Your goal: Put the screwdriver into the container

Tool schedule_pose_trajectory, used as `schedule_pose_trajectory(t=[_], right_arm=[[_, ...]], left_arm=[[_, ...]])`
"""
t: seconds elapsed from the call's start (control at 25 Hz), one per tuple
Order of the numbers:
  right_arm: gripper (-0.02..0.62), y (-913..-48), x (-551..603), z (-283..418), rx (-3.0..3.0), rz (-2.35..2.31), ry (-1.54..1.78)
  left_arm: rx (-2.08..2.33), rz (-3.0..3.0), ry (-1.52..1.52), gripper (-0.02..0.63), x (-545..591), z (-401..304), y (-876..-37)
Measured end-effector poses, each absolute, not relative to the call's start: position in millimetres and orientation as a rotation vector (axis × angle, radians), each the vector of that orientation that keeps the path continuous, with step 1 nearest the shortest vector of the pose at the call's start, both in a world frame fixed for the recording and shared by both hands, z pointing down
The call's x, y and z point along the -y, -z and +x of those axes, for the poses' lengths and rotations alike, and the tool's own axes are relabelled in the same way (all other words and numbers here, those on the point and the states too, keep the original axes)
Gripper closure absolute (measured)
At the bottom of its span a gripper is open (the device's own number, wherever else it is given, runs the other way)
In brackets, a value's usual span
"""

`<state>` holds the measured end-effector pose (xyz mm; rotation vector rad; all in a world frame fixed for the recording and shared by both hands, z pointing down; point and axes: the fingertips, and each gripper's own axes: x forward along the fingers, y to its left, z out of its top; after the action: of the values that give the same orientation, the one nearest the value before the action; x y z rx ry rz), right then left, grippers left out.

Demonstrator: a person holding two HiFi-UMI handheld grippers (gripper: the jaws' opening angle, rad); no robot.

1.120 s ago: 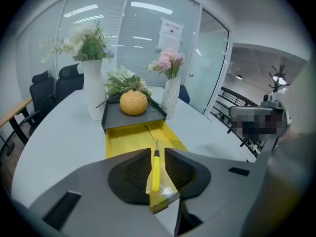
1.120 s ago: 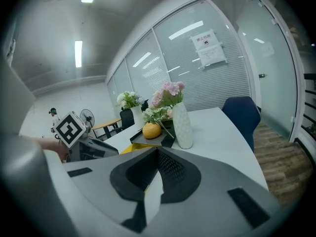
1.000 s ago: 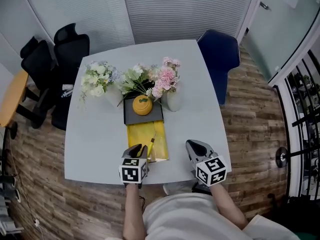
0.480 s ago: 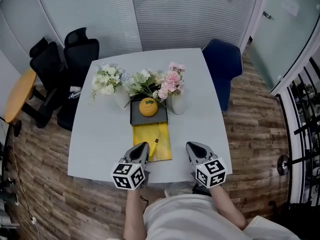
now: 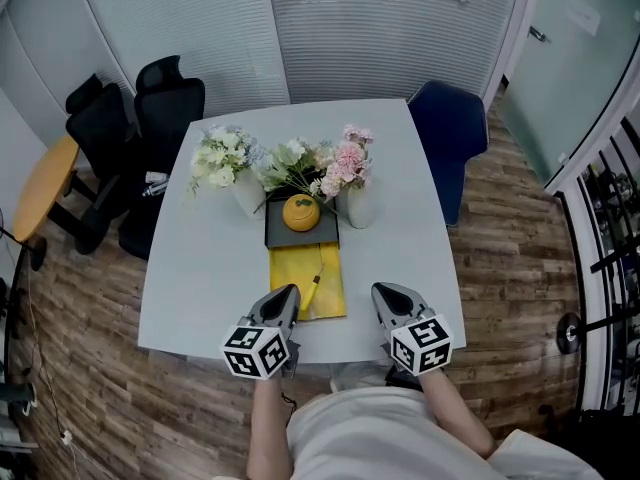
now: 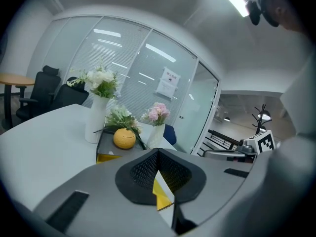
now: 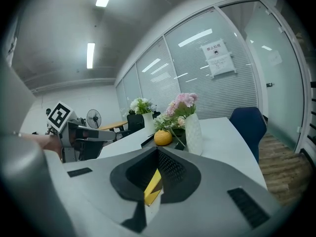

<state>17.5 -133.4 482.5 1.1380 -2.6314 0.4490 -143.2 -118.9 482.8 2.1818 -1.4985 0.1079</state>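
Currently screwdriver (image 5: pixel 316 288) lies flat on yellow mat (image 5: pixel 288 273), nearer than dark tray (image 5: pixel 280 236), long axis near-to-far with far end leaning slightly right, tip end not discernible; left gripper (image 5: pixel 284 294) just left, right gripper (image 5: pixel 386 292) further right, both jaws together, empty.

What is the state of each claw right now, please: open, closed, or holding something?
Left claw: closed, holding nothing.
Right claw: closed, holding nothing.
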Motion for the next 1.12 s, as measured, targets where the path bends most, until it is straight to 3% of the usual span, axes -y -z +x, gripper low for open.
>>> schedule_pose_trajectory(t=[1.12], right_arm=[[0.580,-480,129,32,2.639,1.139,-0.464]], left_arm=[[1.514,2.167,-0.128,0.601,114,-140,-483]])
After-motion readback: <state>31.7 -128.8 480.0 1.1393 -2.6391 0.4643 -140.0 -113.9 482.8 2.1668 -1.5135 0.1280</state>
